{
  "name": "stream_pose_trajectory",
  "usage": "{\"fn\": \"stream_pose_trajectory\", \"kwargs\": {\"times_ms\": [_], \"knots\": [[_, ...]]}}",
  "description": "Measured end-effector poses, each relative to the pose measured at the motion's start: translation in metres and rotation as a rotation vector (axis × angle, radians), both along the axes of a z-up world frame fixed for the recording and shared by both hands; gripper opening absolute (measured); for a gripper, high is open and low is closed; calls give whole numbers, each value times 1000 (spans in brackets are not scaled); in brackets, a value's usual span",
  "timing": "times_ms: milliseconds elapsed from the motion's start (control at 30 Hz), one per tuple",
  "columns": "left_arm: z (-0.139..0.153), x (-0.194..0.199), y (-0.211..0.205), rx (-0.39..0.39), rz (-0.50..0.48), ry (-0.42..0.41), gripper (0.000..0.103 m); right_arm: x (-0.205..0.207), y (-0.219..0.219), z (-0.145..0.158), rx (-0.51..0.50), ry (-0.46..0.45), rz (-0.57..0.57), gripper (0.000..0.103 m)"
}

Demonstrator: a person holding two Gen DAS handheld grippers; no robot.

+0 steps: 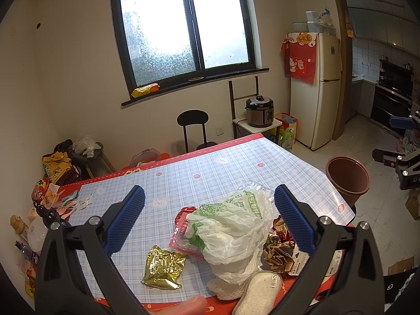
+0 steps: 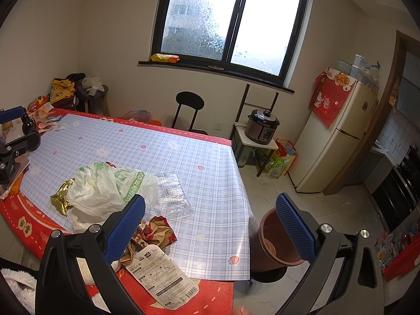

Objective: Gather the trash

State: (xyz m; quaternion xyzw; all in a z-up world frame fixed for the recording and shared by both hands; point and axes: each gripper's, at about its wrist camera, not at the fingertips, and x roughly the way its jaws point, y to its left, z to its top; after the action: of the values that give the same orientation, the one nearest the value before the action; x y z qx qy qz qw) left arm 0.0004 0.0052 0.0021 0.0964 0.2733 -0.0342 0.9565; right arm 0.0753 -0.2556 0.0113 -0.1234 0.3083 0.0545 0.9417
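A: Both grippers, left gripper [image 1: 209, 218] and right gripper [image 2: 210, 225], hang spread wide and empty over the table [image 1: 183, 173].

B: The plastic bag [image 1: 231, 225] in the trash pile looks light, soft and slippery; pinch a bunched fold.

Ahead of the blue-padded black left gripper [image 1: 210, 223]: blue plaid plastic tablecloth [image 1: 199, 168] with red border, white crinkled bag printed green [image 1: 231, 225], gold foil wrapper [image 1: 164, 267], reddish-brown plastic bin [image 1: 347, 178].
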Motion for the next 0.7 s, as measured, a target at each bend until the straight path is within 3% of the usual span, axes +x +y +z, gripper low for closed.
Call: {"fn": "stream_pose_trajectory", "kwargs": {"times_ms": [700], "knots": [[10,1,1,1,13,-3,97,2,1,0,2,2,1,98]]}}
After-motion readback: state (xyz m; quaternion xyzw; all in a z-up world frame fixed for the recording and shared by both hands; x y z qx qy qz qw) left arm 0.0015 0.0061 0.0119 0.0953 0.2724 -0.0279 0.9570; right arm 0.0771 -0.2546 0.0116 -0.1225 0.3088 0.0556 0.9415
